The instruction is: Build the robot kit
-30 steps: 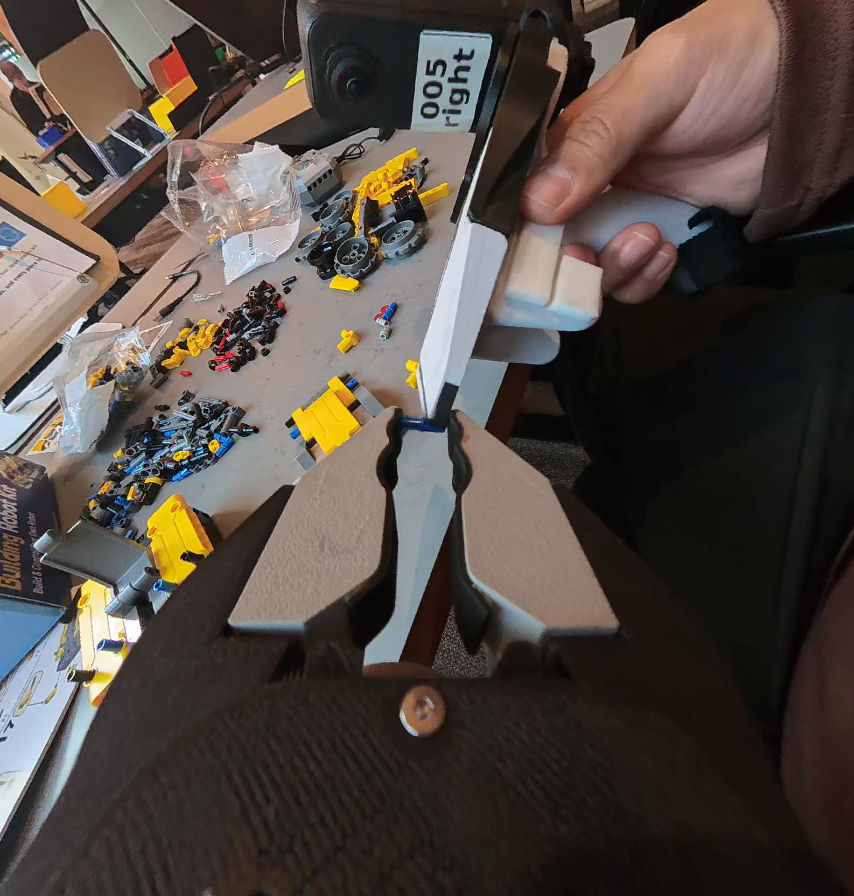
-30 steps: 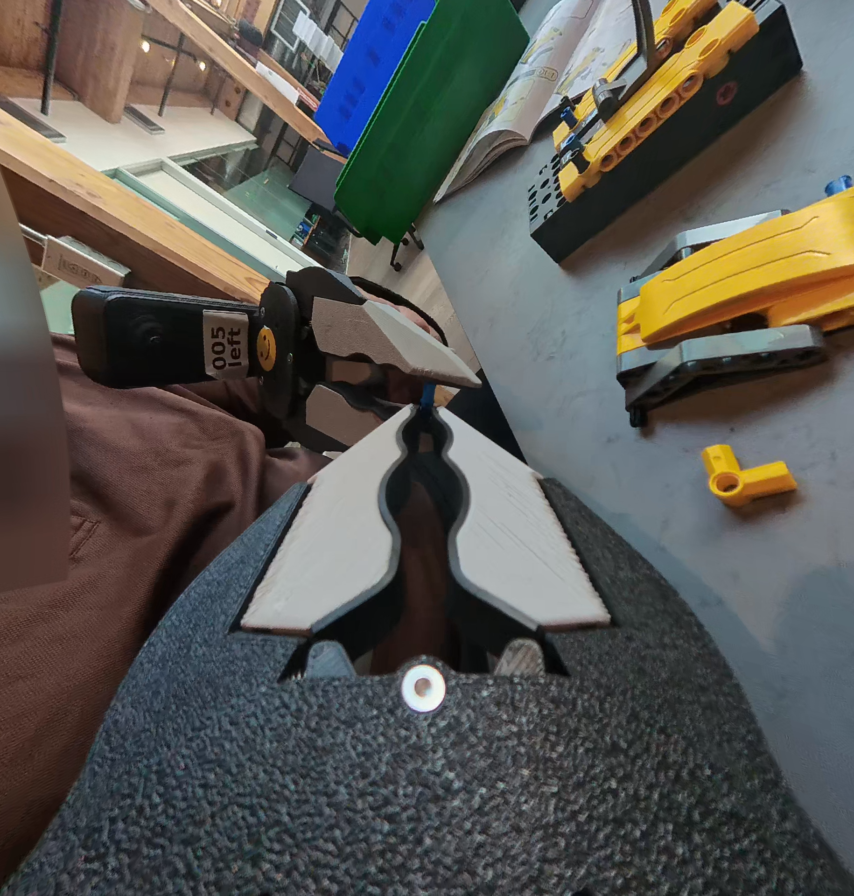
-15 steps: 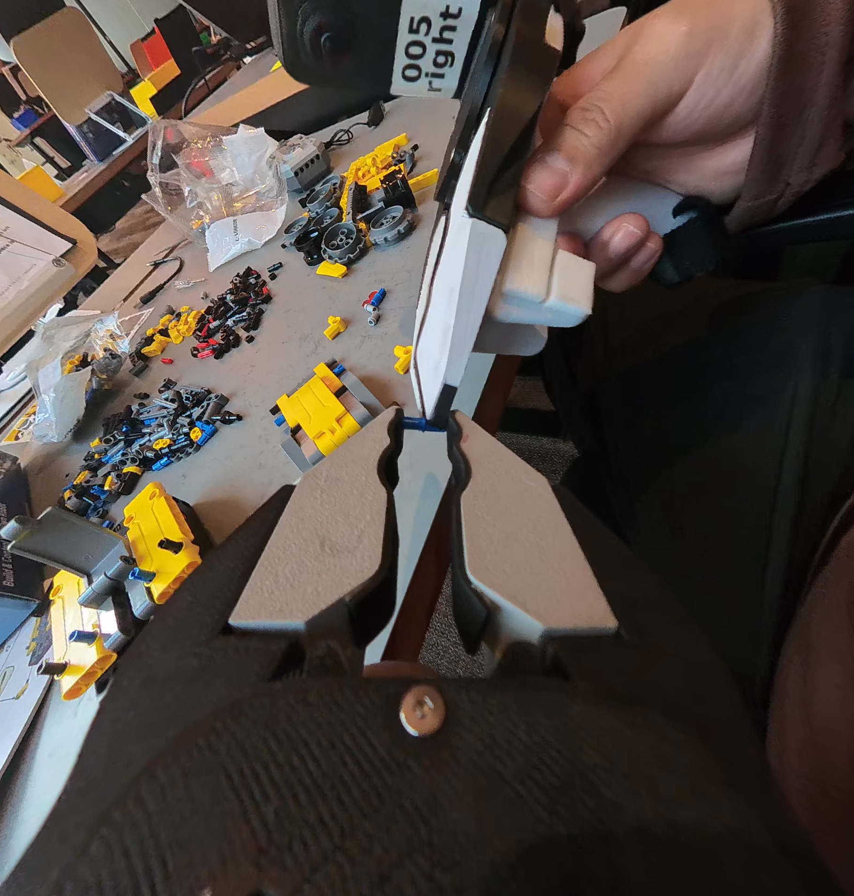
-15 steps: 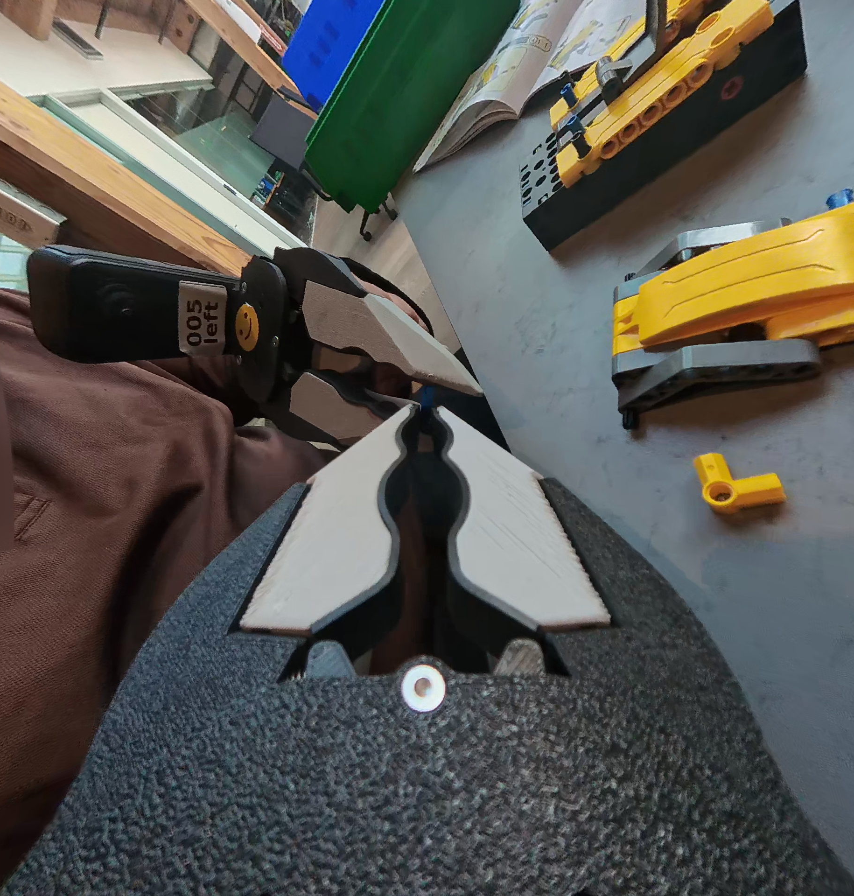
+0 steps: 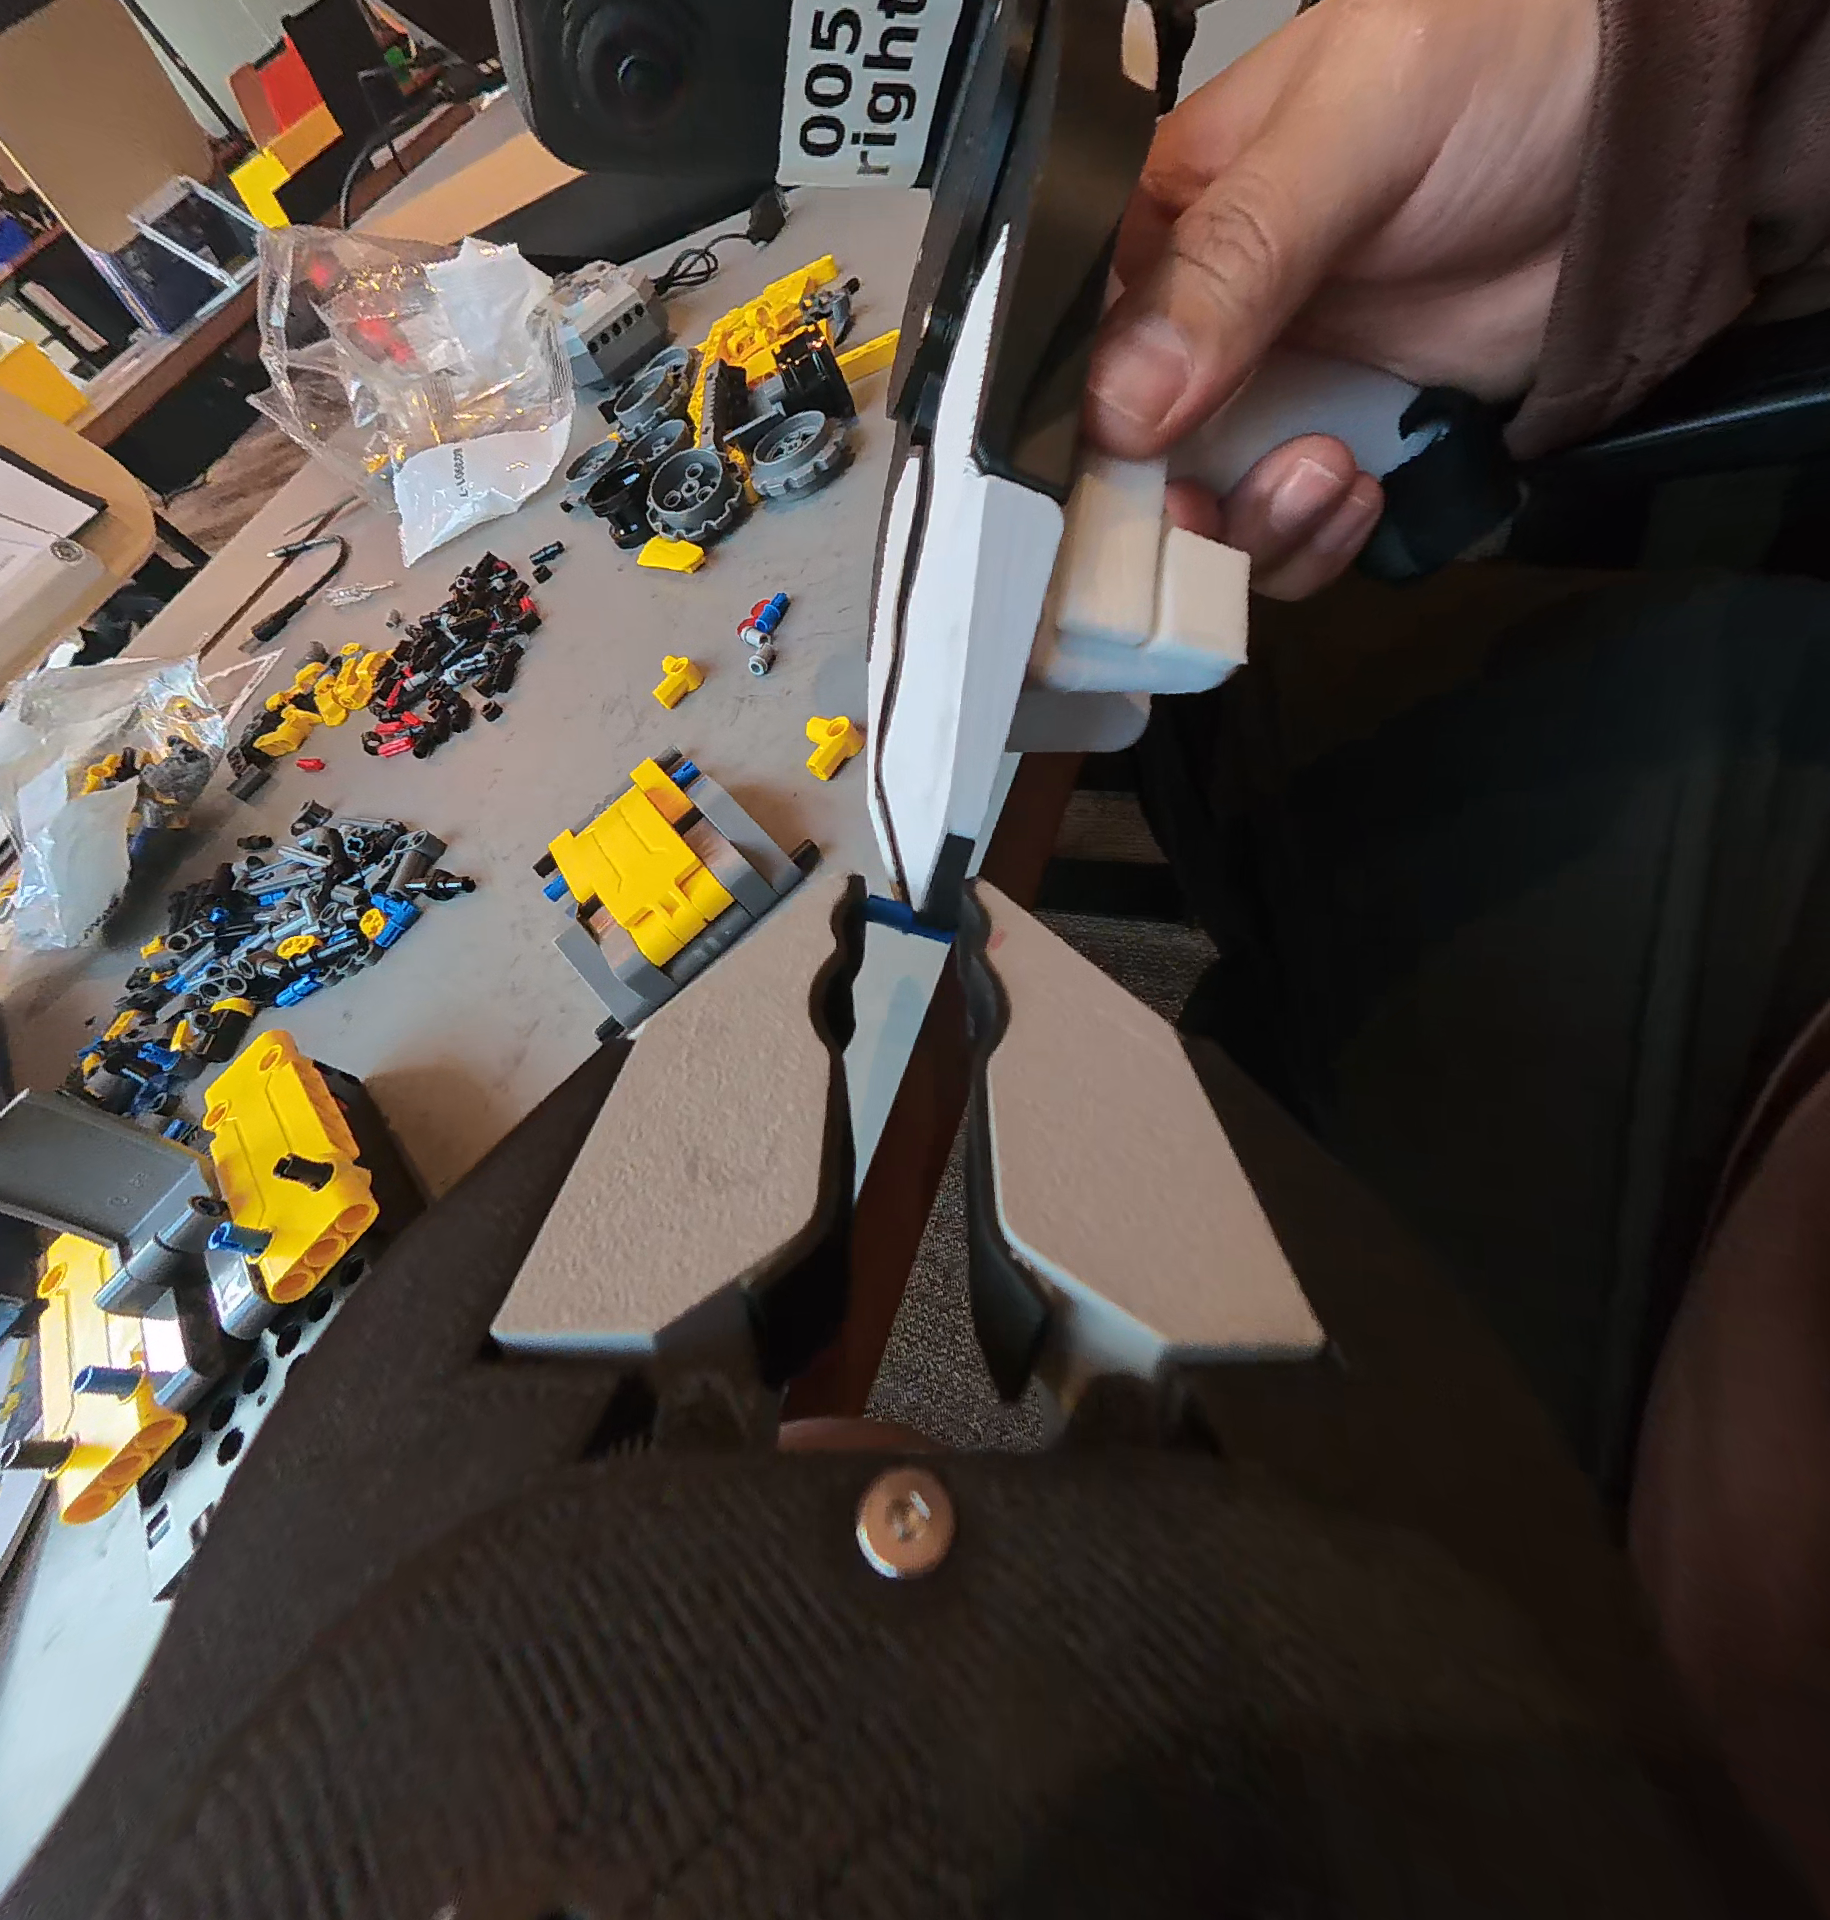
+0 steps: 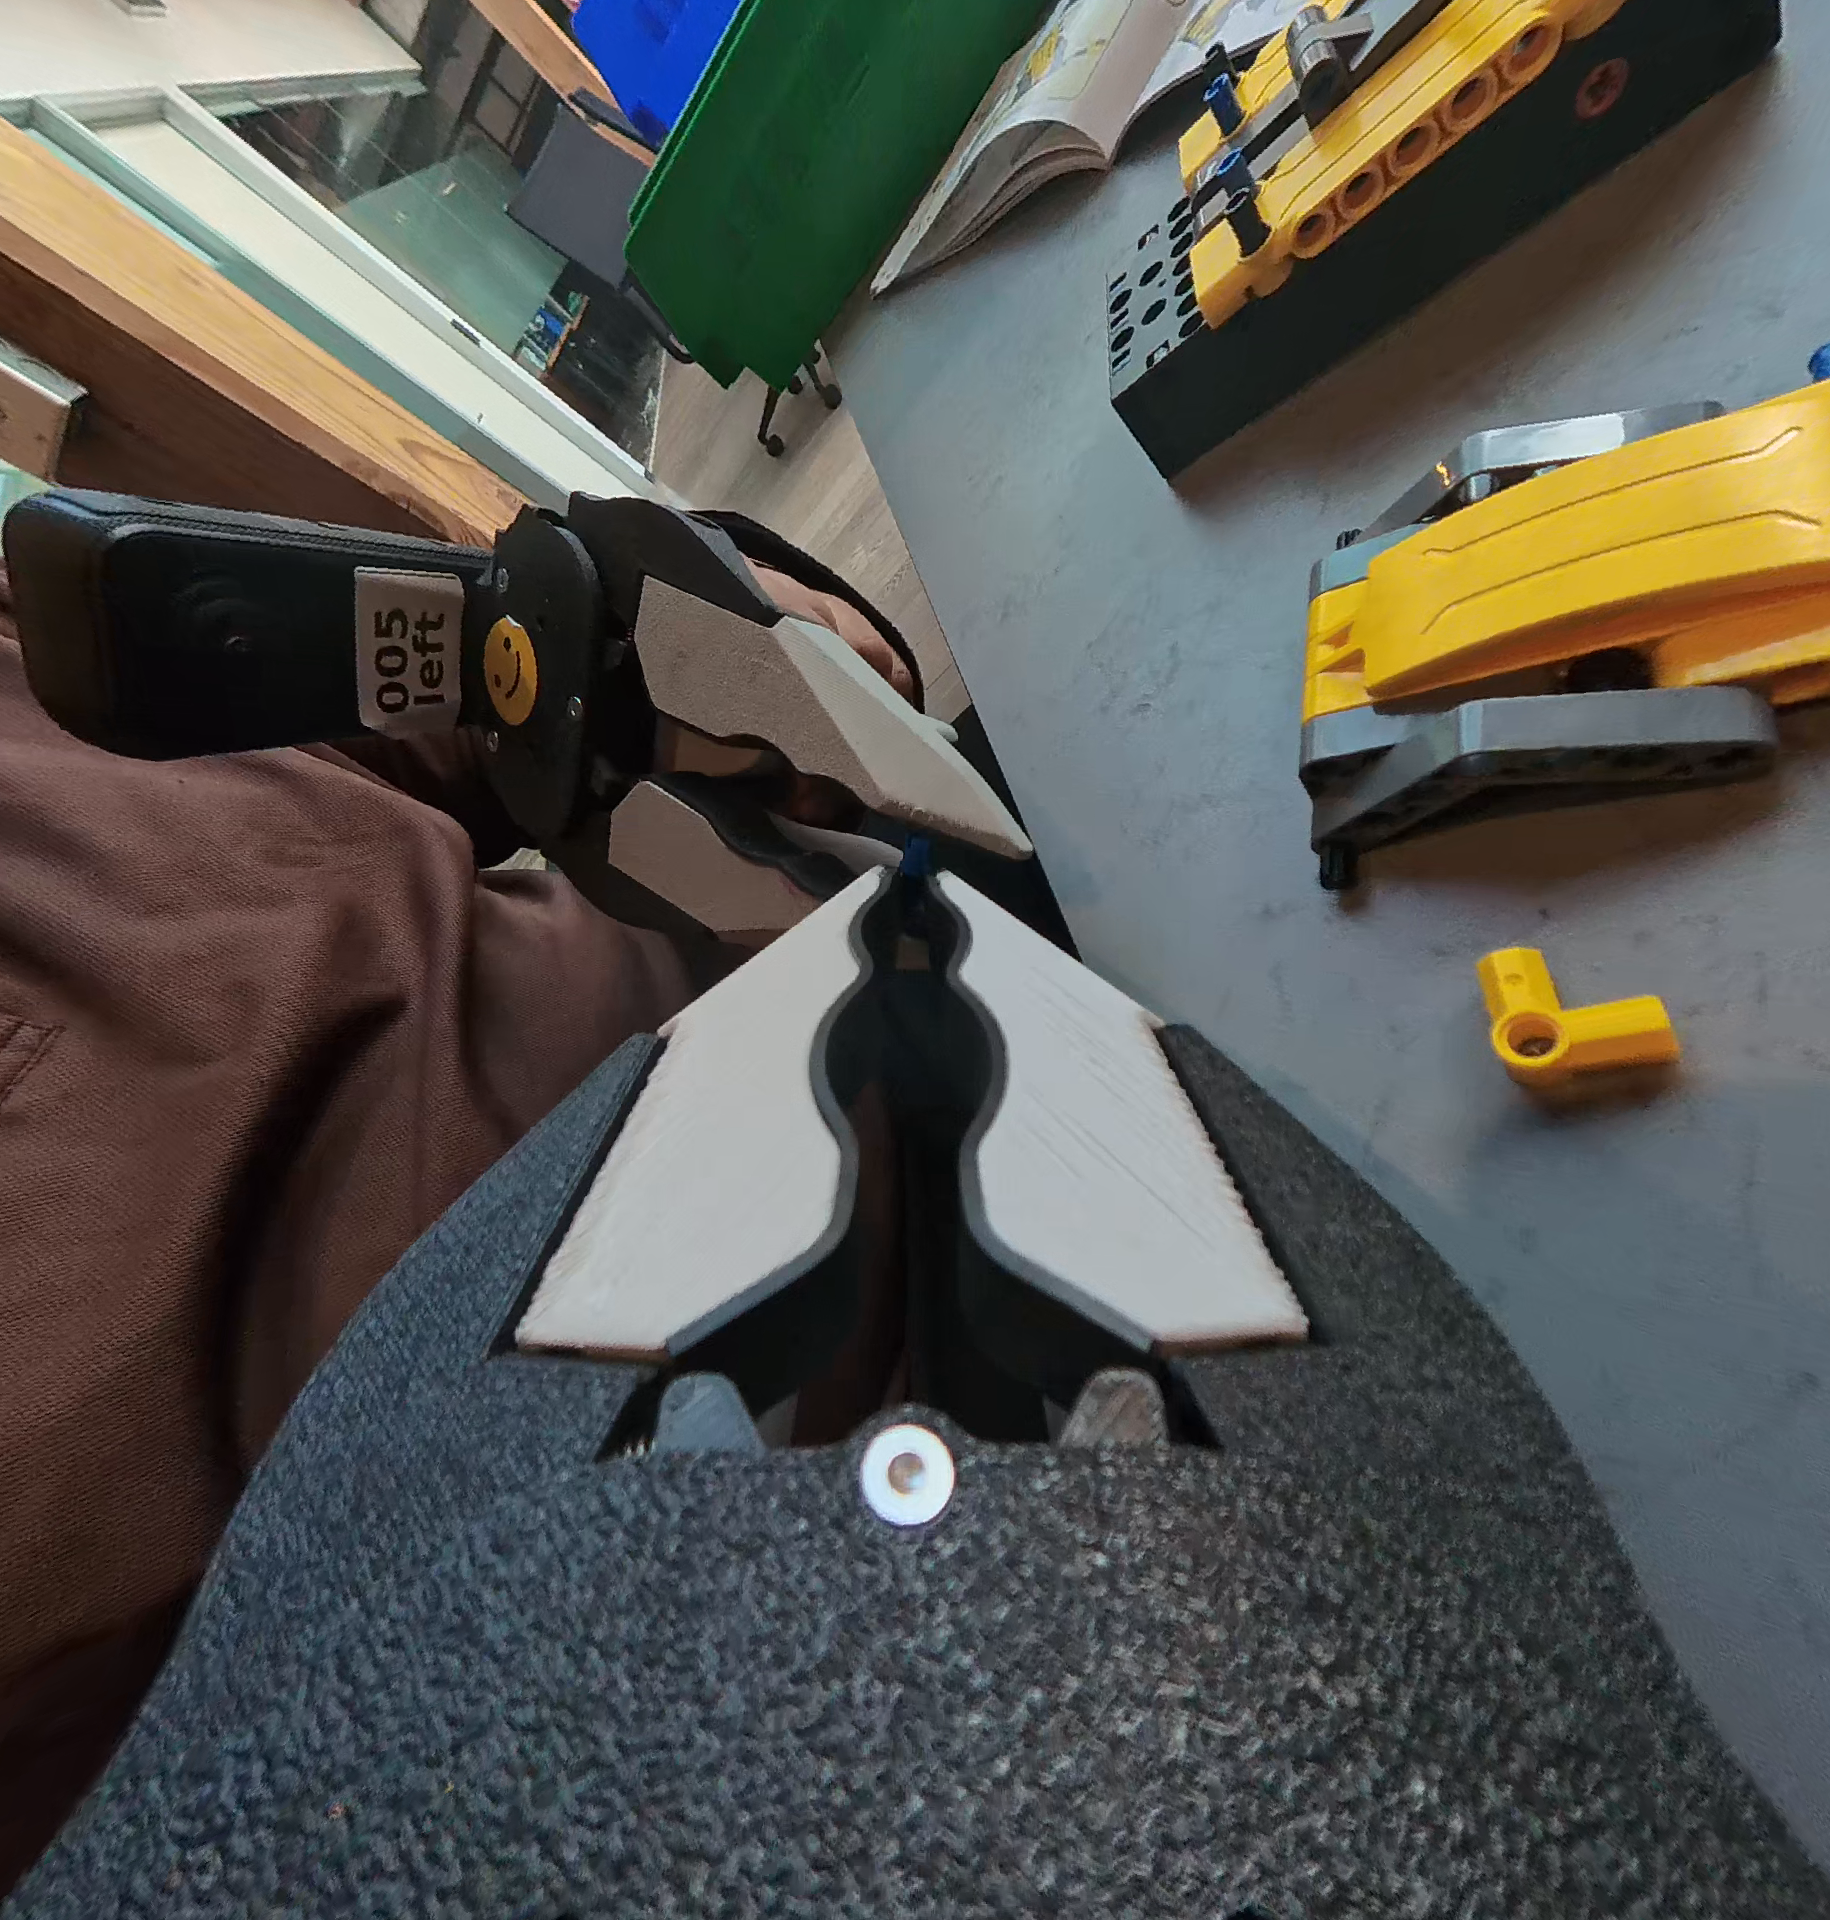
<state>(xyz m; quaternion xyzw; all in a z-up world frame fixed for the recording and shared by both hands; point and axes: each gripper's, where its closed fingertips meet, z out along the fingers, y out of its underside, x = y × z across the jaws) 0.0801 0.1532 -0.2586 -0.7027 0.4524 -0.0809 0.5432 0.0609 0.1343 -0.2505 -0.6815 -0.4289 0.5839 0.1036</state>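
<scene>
A small blue pin [image 5: 903,918] spans the gap between my left gripper's [image 5: 916,906] fingertips, just past the grey table's near edge [image 5: 890,1049]. My right gripper [image 5: 934,878], held by a hand [image 5: 1358,239], comes down from above and pinches the pin's right end. In the right wrist view my right gripper [image 6: 911,885] is shut on the blue pin [image 6: 916,854], which sticks up from its tips to the left gripper's upper finger [image 6: 849,717]. Both grippers grip the same pin, above a lap in brown cloth.
On the table lie a yellow and grey assembly [image 5: 662,894] [image 6: 1576,623], a yellow angle connector [image 6: 1565,1034], piles of small parts [image 5: 277,935], grey wheels [image 5: 713,457], plastic bags [image 5: 402,353], a black perforated block with yellow beams [image 6: 1410,208] and a booklet [image 6: 1046,114]. My two grippers' fingertips are within a few centimetres of each other.
Both grippers stay closed on the blue pin. The pair has drifted slightly relative to the table; the grasp looks the same.
</scene>
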